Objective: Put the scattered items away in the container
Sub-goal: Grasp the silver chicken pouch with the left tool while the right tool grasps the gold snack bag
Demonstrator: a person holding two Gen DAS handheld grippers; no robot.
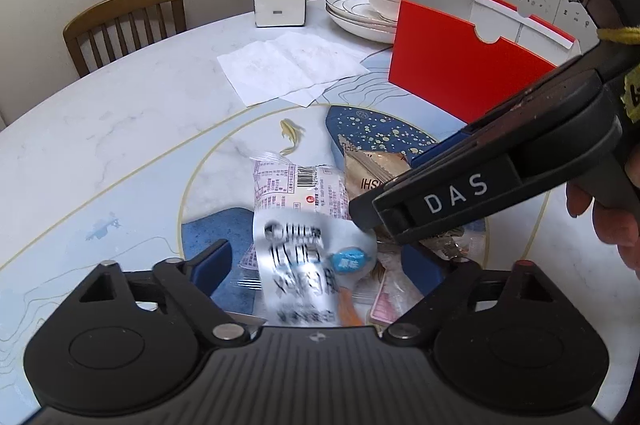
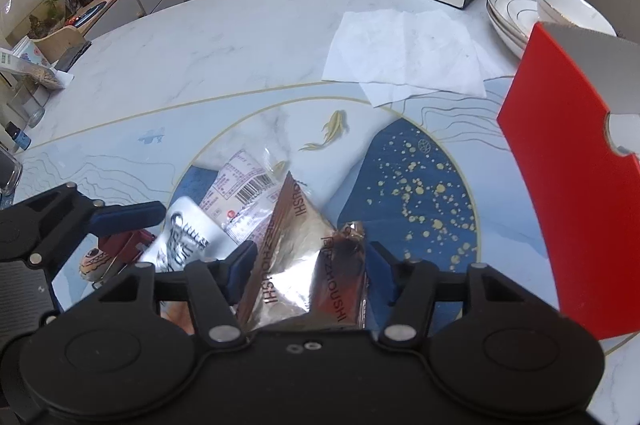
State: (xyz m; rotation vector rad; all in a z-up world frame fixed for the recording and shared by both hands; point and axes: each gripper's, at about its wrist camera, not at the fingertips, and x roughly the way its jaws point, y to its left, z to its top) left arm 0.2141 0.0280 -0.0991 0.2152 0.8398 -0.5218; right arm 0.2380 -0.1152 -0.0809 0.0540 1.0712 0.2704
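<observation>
The left claw [image 1: 320, 265] stands wide open over the snack pile on the desk [image 1: 120, 129], its blue pads either side of a white packet [image 1: 296, 265] that looks blurred and close to the lens; whether it touches that packet I cannot tell. A small blue candy [image 1: 349, 261] lies just right of the packet.

The right claw [image 2: 312, 265] is also open, with two crinkled foil packets [image 2: 304, 265] between its pads, their long axes running away from it toward the far edge of the desk. It grips nothing that I can see yet.

The red box [image 2: 560, 185], stiff card with a cut notch, stands upright well to the right of the pile. The right claw is the nearer to it, so a carry rightward looks the likely move.
</observation>
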